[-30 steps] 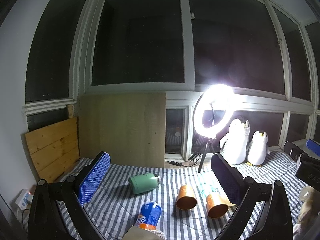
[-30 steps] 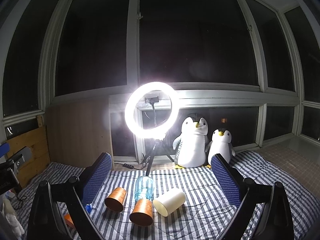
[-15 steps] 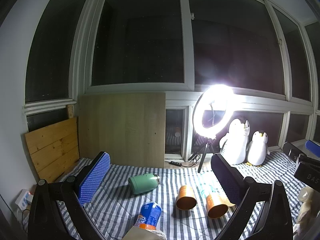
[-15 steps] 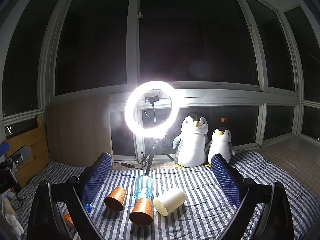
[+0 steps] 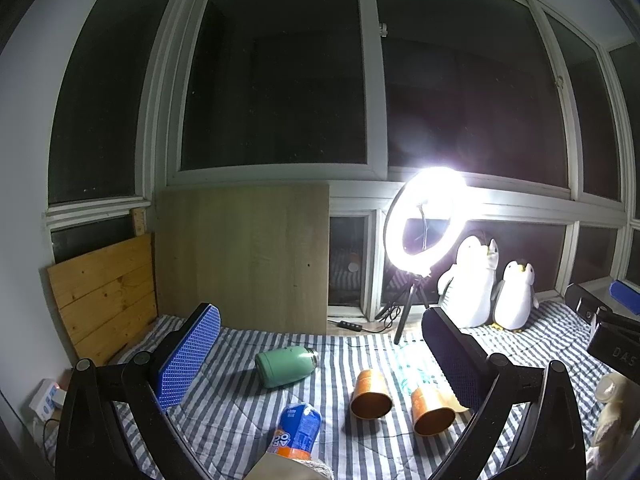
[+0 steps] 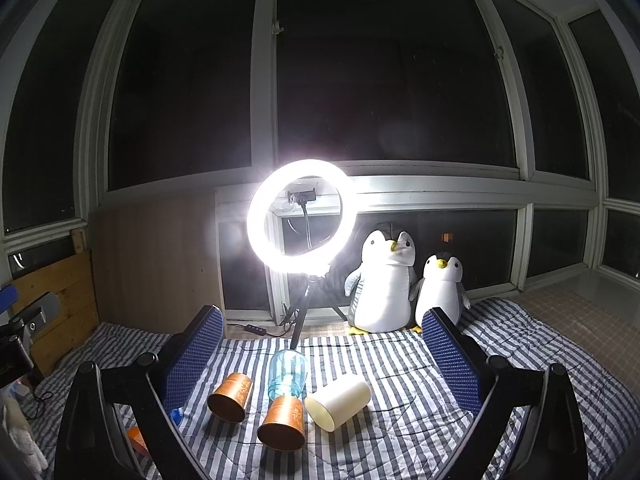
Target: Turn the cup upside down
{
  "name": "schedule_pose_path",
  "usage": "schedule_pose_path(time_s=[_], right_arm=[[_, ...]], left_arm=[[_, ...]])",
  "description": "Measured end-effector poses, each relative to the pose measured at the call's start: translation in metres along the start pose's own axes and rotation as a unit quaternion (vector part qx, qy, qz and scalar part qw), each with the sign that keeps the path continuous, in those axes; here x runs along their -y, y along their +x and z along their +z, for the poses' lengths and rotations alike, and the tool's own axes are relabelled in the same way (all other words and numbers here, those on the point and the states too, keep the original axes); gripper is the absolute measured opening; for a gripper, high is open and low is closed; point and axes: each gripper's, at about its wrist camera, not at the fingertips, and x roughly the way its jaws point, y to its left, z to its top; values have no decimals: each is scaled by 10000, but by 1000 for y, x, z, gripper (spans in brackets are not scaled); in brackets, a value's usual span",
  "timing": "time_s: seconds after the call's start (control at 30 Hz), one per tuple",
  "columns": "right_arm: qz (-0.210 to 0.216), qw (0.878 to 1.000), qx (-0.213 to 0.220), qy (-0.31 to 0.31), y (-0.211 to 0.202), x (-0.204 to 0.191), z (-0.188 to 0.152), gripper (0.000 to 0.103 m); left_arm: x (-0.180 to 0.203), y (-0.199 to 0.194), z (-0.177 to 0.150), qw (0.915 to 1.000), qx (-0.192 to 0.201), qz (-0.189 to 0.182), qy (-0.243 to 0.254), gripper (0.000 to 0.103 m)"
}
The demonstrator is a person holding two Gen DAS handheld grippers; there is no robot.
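Note:
Two copper-coloured cups lie on their sides on the striped blanket, mouths toward me: one (image 5: 370, 394) (image 6: 230, 397) to the left, the other (image 5: 432, 410) (image 6: 283, 422) to the right. A cream cup (image 6: 340, 400) lies on its side beside them. My left gripper (image 5: 320, 354) is open and empty, held above and short of the cups. My right gripper (image 6: 320, 354) is open and empty, above and behind the cups. The left gripper's right finger hides the cream cup in the left wrist view.
A green flask (image 5: 286, 366), a blue-orange can (image 5: 298, 430) and a clear blue bottle (image 6: 287, 372) lie on the blanket (image 6: 400, 360). A lit ring light on a tripod (image 6: 300, 212) and two plush penguins (image 6: 386, 280) stand at the back. Wooden boards (image 5: 104, 292) lean at the left.
Both views have shifted very slightly; nothing on the blanket has moved and both grippers stay open.

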Motion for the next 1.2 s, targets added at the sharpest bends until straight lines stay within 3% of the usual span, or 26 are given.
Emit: schedule_pose_path(time_s=[1.2], right_arm=[[-10, 9997, -234, -2, 19, 0, -5, 99]], left_arm=[[-1, 9, -5, 9999, -155, -24, 41, 102]])
